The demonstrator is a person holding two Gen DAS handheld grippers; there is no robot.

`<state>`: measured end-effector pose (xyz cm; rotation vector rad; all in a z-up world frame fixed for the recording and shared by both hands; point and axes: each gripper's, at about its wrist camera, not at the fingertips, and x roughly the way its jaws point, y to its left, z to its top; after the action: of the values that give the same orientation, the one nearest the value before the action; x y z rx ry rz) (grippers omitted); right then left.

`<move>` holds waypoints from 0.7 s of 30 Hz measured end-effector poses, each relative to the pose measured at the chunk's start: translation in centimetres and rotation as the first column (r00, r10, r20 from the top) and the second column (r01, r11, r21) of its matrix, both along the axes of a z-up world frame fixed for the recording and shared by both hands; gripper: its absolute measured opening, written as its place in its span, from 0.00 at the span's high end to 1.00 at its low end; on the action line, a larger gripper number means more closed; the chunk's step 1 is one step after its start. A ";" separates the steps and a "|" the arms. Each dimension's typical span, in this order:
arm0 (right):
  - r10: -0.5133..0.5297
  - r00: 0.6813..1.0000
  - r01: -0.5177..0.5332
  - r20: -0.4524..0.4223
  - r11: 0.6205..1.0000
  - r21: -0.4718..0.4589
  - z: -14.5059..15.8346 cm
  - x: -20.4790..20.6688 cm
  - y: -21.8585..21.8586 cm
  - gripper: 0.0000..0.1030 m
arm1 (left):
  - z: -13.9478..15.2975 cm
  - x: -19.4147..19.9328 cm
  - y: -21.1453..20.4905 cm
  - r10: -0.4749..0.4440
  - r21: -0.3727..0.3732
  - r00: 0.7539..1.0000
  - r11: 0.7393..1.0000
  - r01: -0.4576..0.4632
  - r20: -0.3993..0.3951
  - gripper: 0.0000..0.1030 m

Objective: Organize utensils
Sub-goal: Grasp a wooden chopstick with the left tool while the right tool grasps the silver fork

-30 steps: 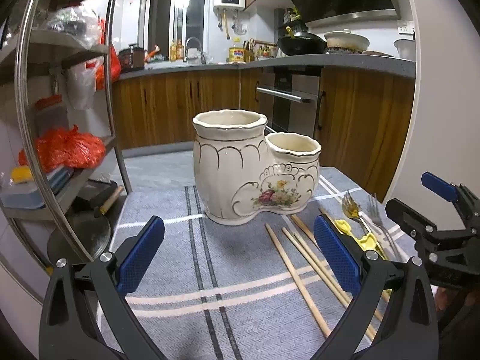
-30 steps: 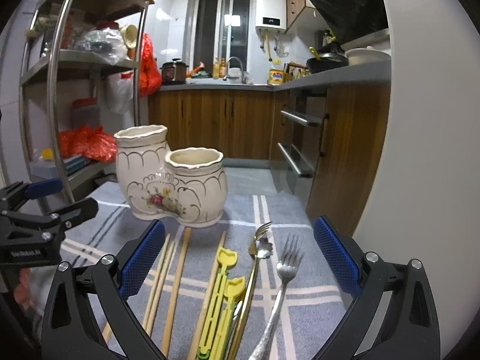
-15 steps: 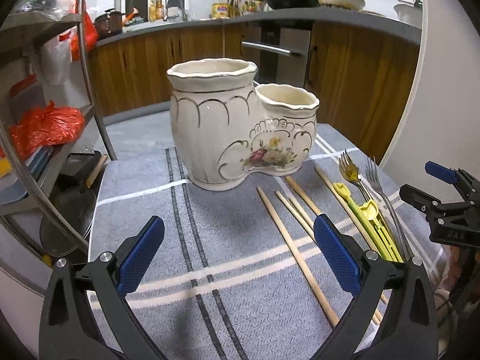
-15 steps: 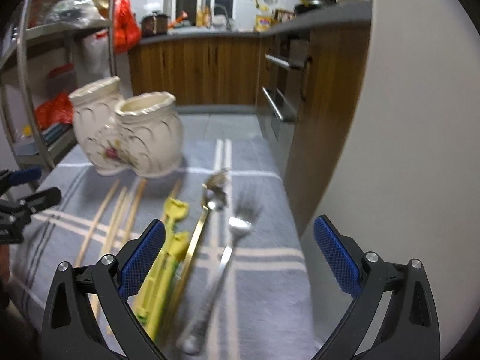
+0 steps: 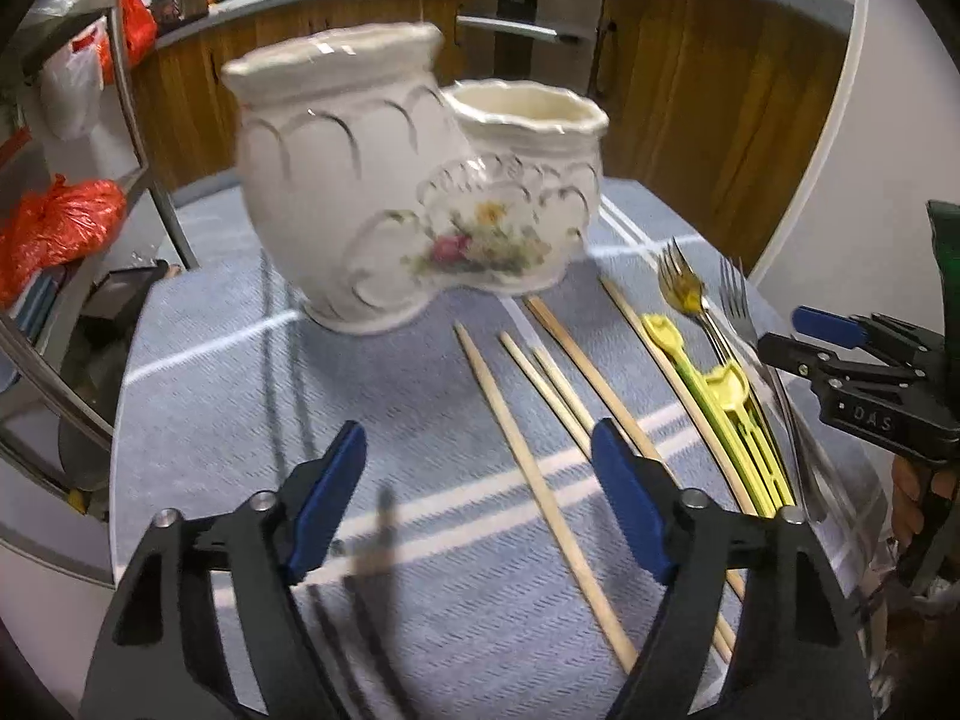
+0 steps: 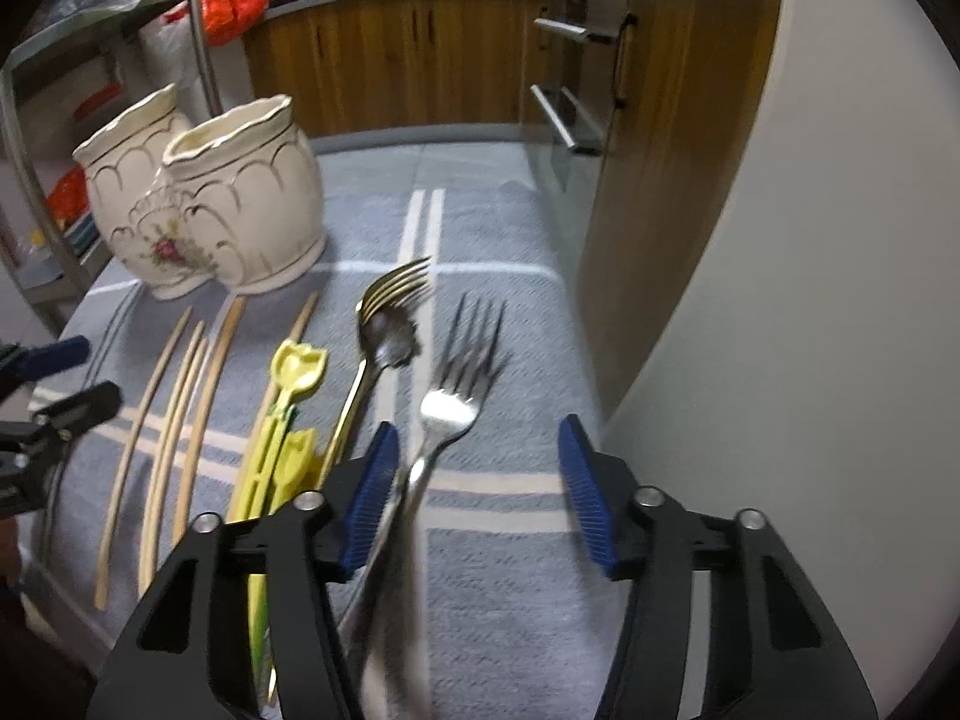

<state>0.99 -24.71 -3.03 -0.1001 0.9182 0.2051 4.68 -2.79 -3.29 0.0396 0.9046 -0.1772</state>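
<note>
A cream ceramic double holder [image 5: 414, 192] with gold trim and a flower print stands on the grey striped cloth [image 5: 228, 408]; it also shows in the right wrist view [image 6: 204, 204]. Several wooden chopsticks [image 5: 534, 450] lie in front of it, then yellow plastic chopsticks [image 6: 282, 420], a gold fork [image 6: 384, 312] and a silver fork [image 6: 456, 384]. My left gripper [image 5: 480, 498] is open and empty, low over the cloth beside a wooden chopstick. My right gripper [image 6: 477, 492] is open, its jaws either side of the silver fork's handle.
A metal shelf rack [image 5: 138, 138] with red bags [image 5: 54, 228] stands left of the table. Wooden cabinets [image 6: 420, 60] and an oven [image 6: 570, 90] lie behind. A white wall [image 6: 810, 300] borders the cloth's right edge.
Both grippers have dropped lower and moved forward over the utensils. Both have narrowed their opening. The right one now straddles the silver fork's handle.
</note>
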 end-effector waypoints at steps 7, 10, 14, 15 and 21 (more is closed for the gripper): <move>0.037 0.999 -0.036 -0.031 0.999 0.017 -0.5 -0.8 0.5 0.65 | -1.1 -0.2 -1.5 -0.021 0.019 0.999 1.000 0.022 -0.041 0.46; 0.052 0.998 -0.051 -0.040 0.999 0.019 -0.3 -1.1 0.9 0.70 | -1.4 -0.5 -1.8 -0.023 0.048 0.999 0.999 0.025 -0.041 0.57; 0.054 0.997 -0.052 -0.051 0.998 0.027 -0.2 -1.2 1.2 0.78 | -1.3 -0.2 -1.6 -0.037 0.051 0.998 0.998 0.040 -0.041 0.76; 0.055 0.997 -0.054 -0.054 0.998 0.033 -0.3 -1.0 1.1 0.81 | -1.3 -0.1 -1.4 -0.045 0.048 0.998 0.998 0.047 -0.044 0.84; 0.095 0.993 -0.092 -0.066 0.995 0.048 -0.5 -0.4 0.7 0.90 | -1.0 0.8 -0.2 -0.127 0.035 0.989 0.991 0.130 -0.070 0.93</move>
<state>0.62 -23.99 -3.49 -0.0950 0.9772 0.3177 5.43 -3.03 -4.26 0.1291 0.9735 -0.2822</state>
